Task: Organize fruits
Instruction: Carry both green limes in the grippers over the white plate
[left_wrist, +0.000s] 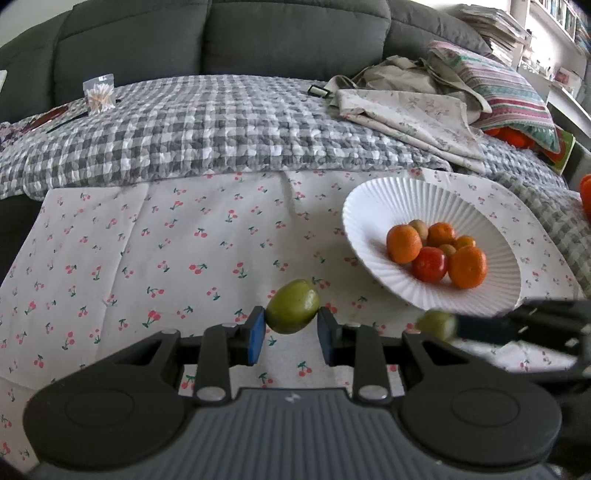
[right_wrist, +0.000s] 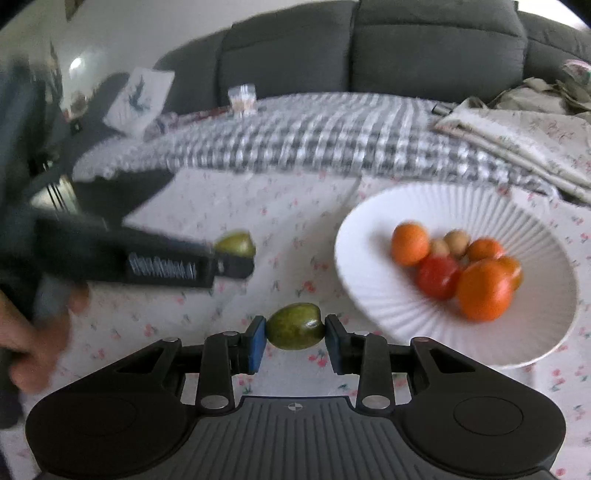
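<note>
My left gripper (left_wrist: 291, 334) is shut on a green fruit (left_wrist: 293, 311), held above the cherry-print cloth (left_wrist: 147, 258). My right gripper (right_wrist: 295, 341) is shut on a second green fruit (right_wrist: 296, 326). Each gripper shows in the other's view: the right one with its fruit (left_wrist: 436, 324) at the lower right, the left one with its fruit (right_wrist: 236, 243) at the left. A white ribbed plate (left_wrist: 388, 199) to the right holds several oranges (left_wrist: 467, 266), a red fruit (left_wrist: 429, 263) and small tan fruits. The plate also shows in the right wrist view (right_wrist: 369, 221), close ahead and right.
A grey checked blanket (left_wrist: 221, 125) lies beyond the cloth, with a clear bag of sticks (left_wrist: 99, 92) on it. Folded cloths and a striped cushion (left_wrist: 491, 85) pile at the back right. A dark sofa (left_wrist: 221, 37) stands behind. More orange fruit (left_wrist: 511, 136) shows at the far right.
</note>
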